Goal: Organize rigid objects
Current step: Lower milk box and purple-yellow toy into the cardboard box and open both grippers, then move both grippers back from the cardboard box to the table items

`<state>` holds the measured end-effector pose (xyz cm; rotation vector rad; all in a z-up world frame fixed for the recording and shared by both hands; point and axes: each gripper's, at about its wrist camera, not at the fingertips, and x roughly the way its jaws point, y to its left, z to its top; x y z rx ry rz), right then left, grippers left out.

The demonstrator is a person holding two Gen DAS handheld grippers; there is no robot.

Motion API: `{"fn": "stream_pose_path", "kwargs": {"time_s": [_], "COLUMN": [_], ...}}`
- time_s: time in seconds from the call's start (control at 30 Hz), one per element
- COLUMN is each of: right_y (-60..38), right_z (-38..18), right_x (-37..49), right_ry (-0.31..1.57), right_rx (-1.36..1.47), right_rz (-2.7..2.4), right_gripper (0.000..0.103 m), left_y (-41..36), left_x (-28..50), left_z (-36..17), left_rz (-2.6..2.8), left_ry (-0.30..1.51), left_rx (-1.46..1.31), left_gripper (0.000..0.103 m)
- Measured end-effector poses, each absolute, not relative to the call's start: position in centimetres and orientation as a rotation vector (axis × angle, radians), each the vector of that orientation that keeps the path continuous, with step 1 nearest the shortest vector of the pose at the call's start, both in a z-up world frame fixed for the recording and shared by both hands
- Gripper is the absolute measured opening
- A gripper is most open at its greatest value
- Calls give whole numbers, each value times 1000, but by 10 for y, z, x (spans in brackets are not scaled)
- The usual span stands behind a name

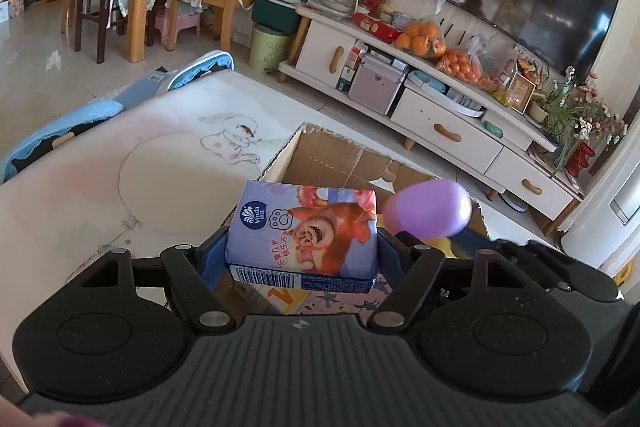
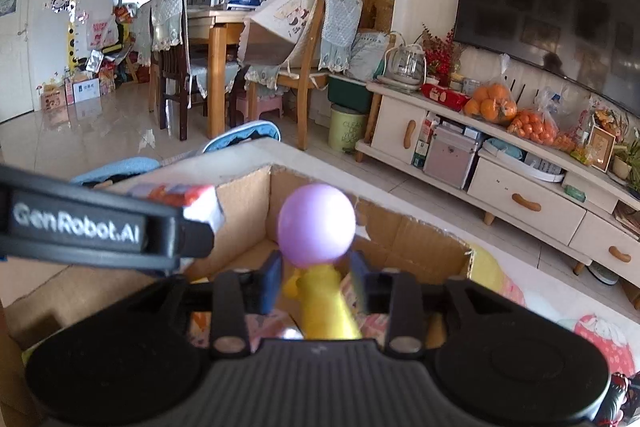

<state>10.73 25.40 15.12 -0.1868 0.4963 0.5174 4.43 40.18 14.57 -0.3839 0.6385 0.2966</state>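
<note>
Risk: purple-headed yellow plastic toy may drop outside brown cardboard box, since right gripper stands part-open, pads apparently clear. Left gripper clamps purple tissue pack wide

Left gripper clamped, right gripper seemingly loosened.

Purple tissue pack, cartoon bear print; purple-headed, yellow-handled toy; brown box.
</note>
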Motion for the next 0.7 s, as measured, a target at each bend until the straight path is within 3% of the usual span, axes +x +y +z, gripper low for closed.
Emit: {"fn": "stream_pose_path", "kwargs": {"time_s": [0.07,0.17,0.33,0.5,0.7], "right_y": [251,245,232,214,193], "right_z": [154,158,165,168,167], "right_x": [105,99,89,74,58], "right_ry": [487,468,433,401,373], "right_rx": [-182,-175,-148,-118,-93], "right_rz": [519,517,487,448,397], "right_gripper": [46,56,71,79,81], "left_y": [401,399,396,391,387], "left_x": [44,43,41,42,44], "left_z": [146,149,149,148,147], "left_rz": [304,308,310,309,292], "left_ry": [638,630,624,629,637], "left_rx": [-382,-377,-380,-372,-353], "left_gripper": [89,100,100,101,101]}}
